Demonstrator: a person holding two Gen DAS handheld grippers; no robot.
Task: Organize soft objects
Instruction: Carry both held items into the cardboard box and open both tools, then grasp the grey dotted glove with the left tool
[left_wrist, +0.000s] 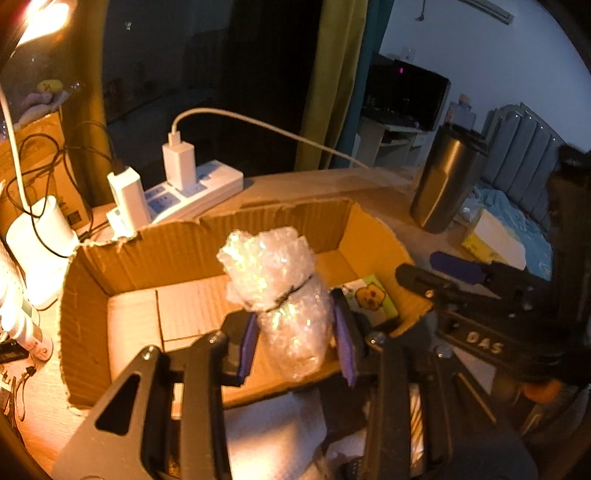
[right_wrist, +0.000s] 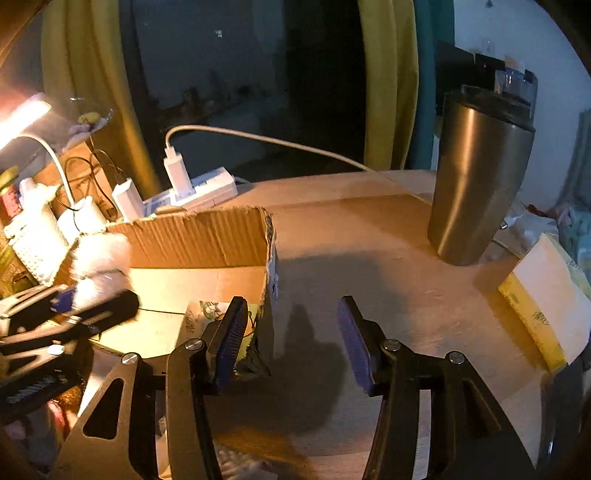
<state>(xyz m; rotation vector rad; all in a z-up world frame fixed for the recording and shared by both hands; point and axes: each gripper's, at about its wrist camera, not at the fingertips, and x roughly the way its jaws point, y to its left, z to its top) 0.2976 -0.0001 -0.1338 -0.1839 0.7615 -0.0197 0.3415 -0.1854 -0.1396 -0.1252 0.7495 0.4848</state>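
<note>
A bundle of bubble wrap, cinched by a black band, stands upright between the purple pads of my left gripper, which is shut on its lower half. It hangs over the near edge of an open cardboard box. A tissue packet with a yellow cartoon print lies in the box's right corner. In the right wrist view, my right gripper is open and holds nothing. It straddles the box's right wall, one finger above the packet, the other above the table. The left gripper and bundle show at the left.
A steel tumbler stands on the table at the back right. A power strip with white chargers and cables lies behind the box. A yellow-edged white packet sits at the right edge. White paper lies in front of the box.
</note>
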